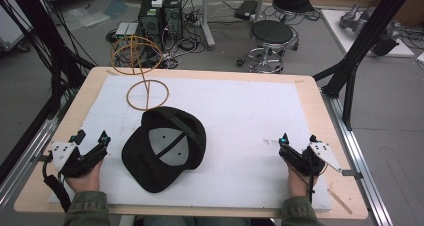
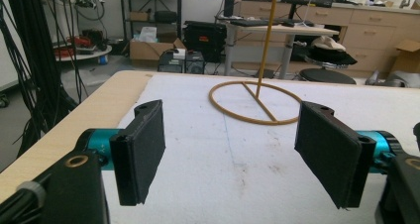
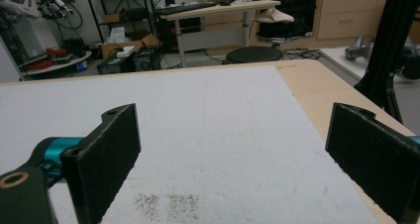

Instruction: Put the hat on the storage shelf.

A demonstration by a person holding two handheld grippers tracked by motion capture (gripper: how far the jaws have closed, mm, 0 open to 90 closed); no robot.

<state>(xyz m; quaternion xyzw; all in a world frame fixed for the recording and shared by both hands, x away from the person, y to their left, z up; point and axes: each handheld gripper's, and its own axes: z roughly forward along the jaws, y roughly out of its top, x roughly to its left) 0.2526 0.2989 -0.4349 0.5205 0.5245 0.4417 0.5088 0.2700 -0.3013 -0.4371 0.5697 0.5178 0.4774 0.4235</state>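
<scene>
A black cap [image 1: 162,148] lies upside down on the white mat [image 1: 240,116], its grey lining facing up. Behind it stands a yellow wire stand [image 1: 145,81] with a ring base, and the same wire stand [image 2: 257,100] rises ahead in the left gripper view. My left gripper [image 1: 91,137] rests near the table's front left, just left of the cap, open with nothing between its jaws. My left gripper [image 2: 237,154] shows wide-apart black pads. My right gripper [image 1: 298,139] sits at the front right, far from the cap, open and empty. My right gripper [image 3: 237,154] faces bare mat.
The wooden table [image 1: 310,86] edges the mat on all sides. Black frame posts [image 1: 360,41] stand at the right, cables [image 1: 30,46] hang at the left. A stool [image 1: 270,38] and computer cases [image 1: 160,16] sit on the floor beyond the table.
</scene>
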